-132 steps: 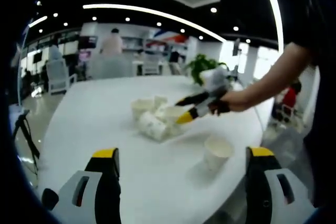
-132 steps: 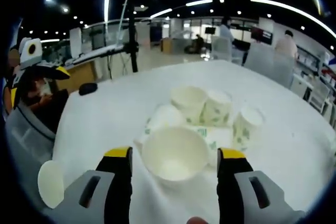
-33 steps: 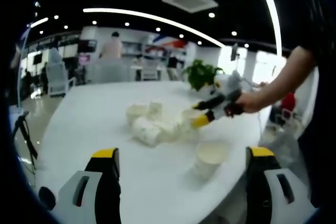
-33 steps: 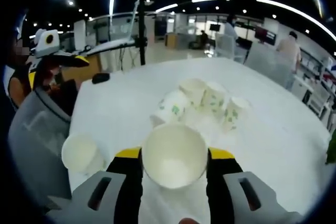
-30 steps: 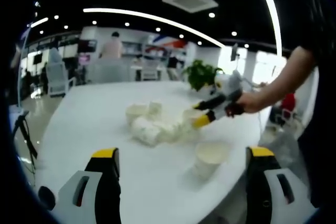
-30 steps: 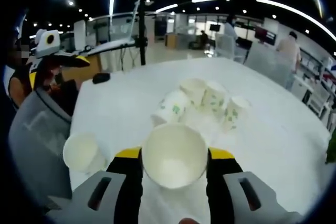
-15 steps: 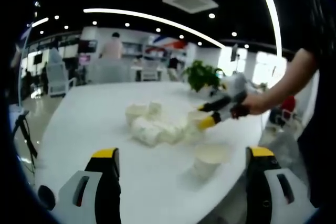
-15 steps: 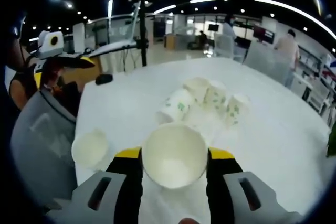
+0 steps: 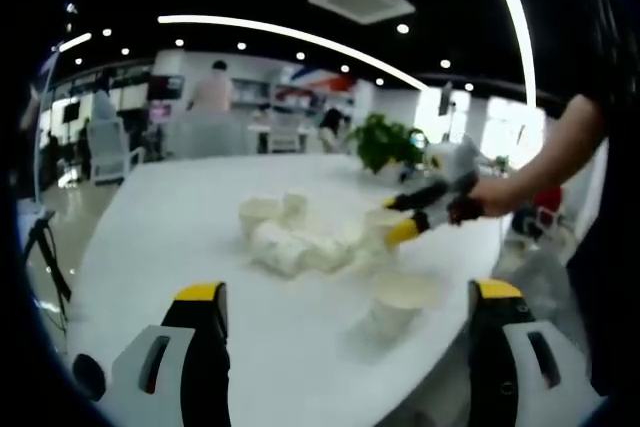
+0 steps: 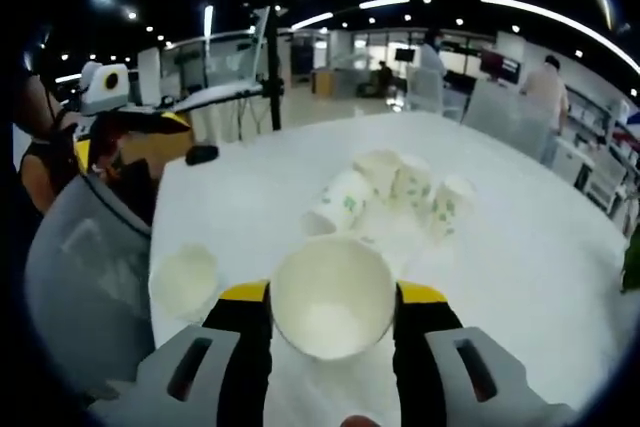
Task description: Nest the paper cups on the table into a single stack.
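My right gripper (image 10: 333, 292) is shut on a white paper cup (image 10: 333, 312), whose open mouth faces the camera. In the left gripper view the right gripper (image 9: 402, 215) comes in from the right with that cup (image 9: 381, 223), above a lone upright cup (image 9: 398, 300) near the table's edge. That lone cup (image 10: 185, 282) lies low left of the held one. Several printed cups (image 10: 392, 190) huddle mid-table, some lying on their sides; the same huddle (image 9: 288, 237) is ahead of my left gripper (image 9: 347, 292), which is open with nothing between its jaws.
The round white table (image 9: 170, 237) ends close behind the lone cup. A small black object (image 10: 200, 154) lies near the table's far edge. The left gripper (image 10: 125, 109) hangs at upper left. A person's arm (image 9: 545, 152) reaches in from the right. A potted plant (image 9: 385, 142) stands behind.
My right gripper, with its cup, has drifted towards the lone upright cup, which now sits nearer the held cup in the right gripper view. The left gripper has stayed put.
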A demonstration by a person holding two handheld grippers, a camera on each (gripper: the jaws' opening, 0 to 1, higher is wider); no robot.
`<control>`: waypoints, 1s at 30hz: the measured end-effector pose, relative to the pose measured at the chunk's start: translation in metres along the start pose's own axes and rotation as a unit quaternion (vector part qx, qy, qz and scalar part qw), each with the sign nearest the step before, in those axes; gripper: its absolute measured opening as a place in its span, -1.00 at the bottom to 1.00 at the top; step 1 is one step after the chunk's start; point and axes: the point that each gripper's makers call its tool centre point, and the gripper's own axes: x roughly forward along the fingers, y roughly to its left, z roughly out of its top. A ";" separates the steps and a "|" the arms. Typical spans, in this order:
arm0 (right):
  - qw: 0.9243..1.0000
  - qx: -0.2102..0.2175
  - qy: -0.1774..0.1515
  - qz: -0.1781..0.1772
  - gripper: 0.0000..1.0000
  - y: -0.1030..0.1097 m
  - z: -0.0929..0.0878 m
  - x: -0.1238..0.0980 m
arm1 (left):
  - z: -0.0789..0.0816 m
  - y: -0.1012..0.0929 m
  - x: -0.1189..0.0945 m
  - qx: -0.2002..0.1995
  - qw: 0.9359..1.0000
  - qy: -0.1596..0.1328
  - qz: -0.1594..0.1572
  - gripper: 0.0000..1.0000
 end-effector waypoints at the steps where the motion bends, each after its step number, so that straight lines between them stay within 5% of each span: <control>1: 1.000 0.000 -0.001 0.000 -0.11 -0.001 0.001 0.000 | -0.001 0.000 0.000 -0.001 1.000 0.001 0.000 1.00; 11: 0.999 -0.022 -0.027 0.009 -0.11 0.000 0.030 -0.011 | 0.000 0.001 0.002 0.002 1.000 0.001 0.000 1.00; 17: 0.998 -0.038 -0.058 0.014 -0.11 0.004 0.063 -0.024 | 0.003 0.004 0.002 0.002 1.000 -0.001 0.003 1.00; 30: 0.991 -0.070 -0.102 0.045 -0.11 0.031 0.115 -0.044 | 0.005 0.006 0.001 0.005 1.000 -0.001 0.000 1.00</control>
